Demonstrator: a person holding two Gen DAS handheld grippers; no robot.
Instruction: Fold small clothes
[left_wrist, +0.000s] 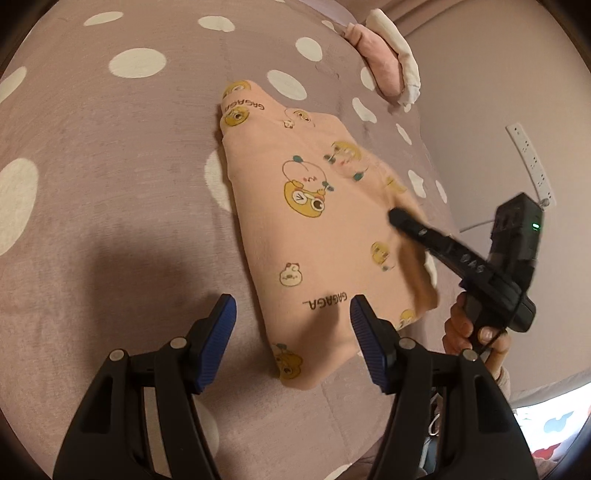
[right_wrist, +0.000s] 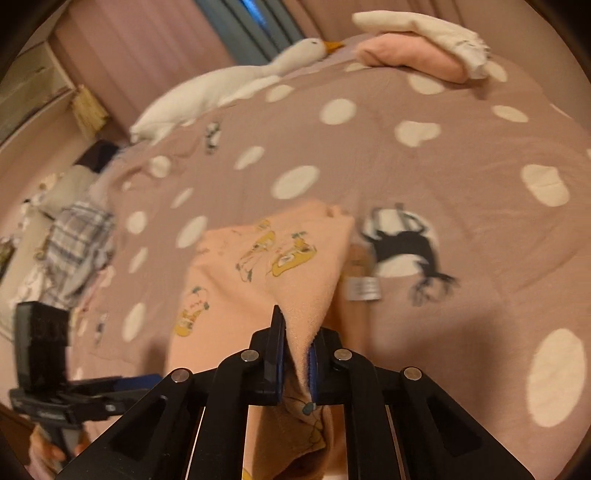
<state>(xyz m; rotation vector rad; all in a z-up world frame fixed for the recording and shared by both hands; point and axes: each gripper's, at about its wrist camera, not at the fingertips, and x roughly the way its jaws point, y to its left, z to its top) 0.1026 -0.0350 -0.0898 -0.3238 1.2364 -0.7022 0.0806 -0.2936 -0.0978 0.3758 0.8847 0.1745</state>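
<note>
garment (left_wrist: 325, 236) on bedspread (left_wrist: 110, 184), folded clothes (left_wrist: 388, 66) behind (far edge)

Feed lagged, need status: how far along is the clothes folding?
Done: a folded pink piece and white piece stacked at the bed's far edge. In hand: right gripper pinches the peach printed garment, partly folded; left gripper open. Left: finish this fold.

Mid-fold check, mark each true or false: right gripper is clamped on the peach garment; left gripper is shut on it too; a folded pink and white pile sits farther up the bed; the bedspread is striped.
1. The right gripper is clamped on the peach garment: true.
2. The left gripper is shut on it: false, its jaws stand open, holding nothing.
3. A folded pink and white pile lies farther up the bed: true.
4. The bedspread is striped: false, it has white spots.
</note>
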